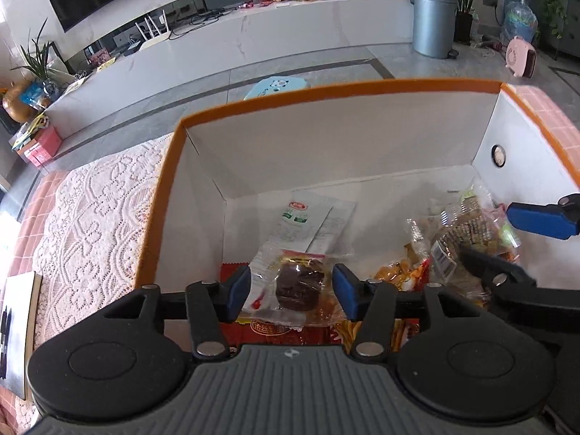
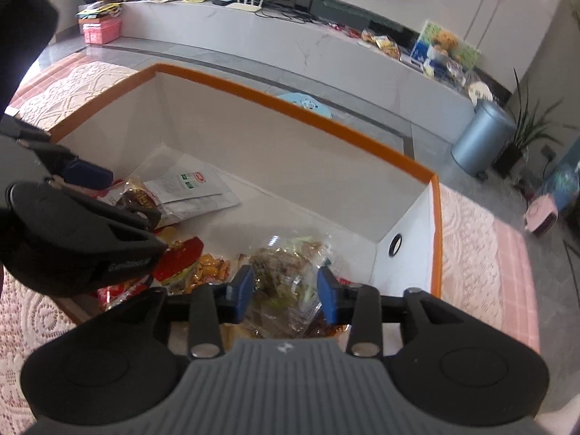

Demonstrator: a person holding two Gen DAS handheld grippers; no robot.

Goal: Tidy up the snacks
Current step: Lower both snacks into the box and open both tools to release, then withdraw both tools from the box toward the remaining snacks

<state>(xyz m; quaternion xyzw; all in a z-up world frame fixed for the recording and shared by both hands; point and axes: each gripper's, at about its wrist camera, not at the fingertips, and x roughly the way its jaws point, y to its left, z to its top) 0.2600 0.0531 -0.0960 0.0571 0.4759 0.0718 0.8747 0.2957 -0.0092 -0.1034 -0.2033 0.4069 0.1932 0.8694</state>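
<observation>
A white box with an orange rim [image 1: 337, 88] stands on a surface covered by a lace cloth [image 1: 98, 210], and both grippers reach into it. On its floor lie a flat white packet [image 1: 311, 223] and a heap of wrapped snacks [image 2: 203, 268]. The left gripper [image 1: 291, 288] points steeply down; its jaws stand released, with a brown cake in a clear wrapper [image 1: 299, 284] lying between them, its long axis running away from the jaws and neither pad pressing on it. The right gripper [image 2: 284, 288] also stands released, straddling a clear bag of mixed snacks [image 2: 286, 272] without squeezing it. Each item lies directly ahead of its own jaws, already inside the box, so the coming move probably turns on lifting clear without snagging the wrappers.
</observation>
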